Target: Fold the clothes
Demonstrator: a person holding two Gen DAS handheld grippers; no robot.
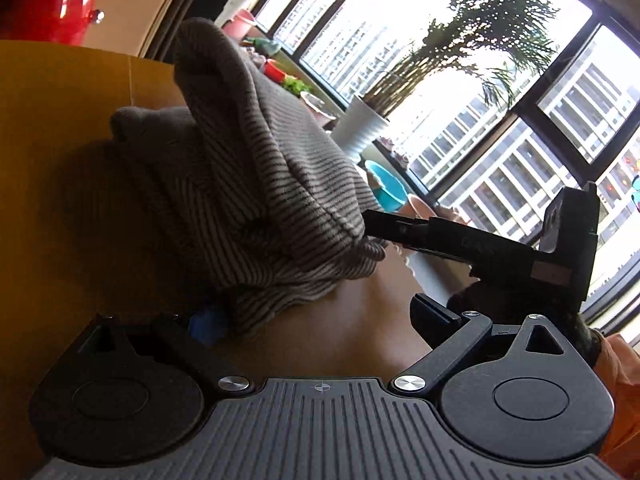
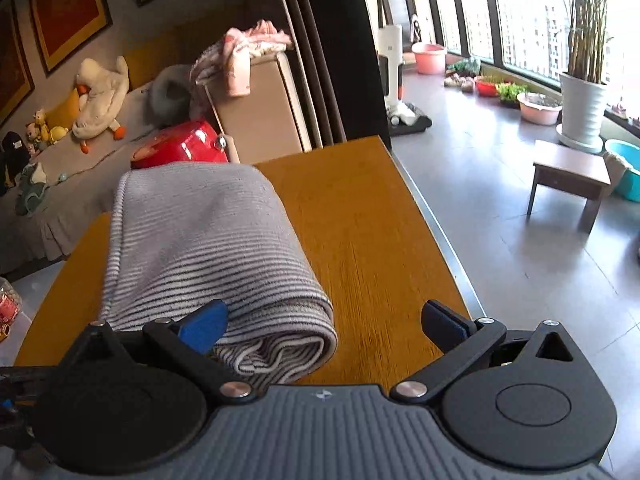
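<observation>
A grey striped garment lies folded in a thick bundle on the yellow wooden table. In the left wrist view its near edge drapes over my left gripper's left finger, and the fingers stand wide apart. My right gripper shows from the side there, its tip touching the bundle's right end. In the right wrist view the folded garment stretches away across the table. My right gripper is open, its blue left pad resting against the rolled near end and its right finger over bare wood.
A red pot stands just behind the table's far edge. The table's right edge drops to a tiled floor with a small stool, basins and a potted plant by the windows. A sofa with soft toys is at the left.
</observation>
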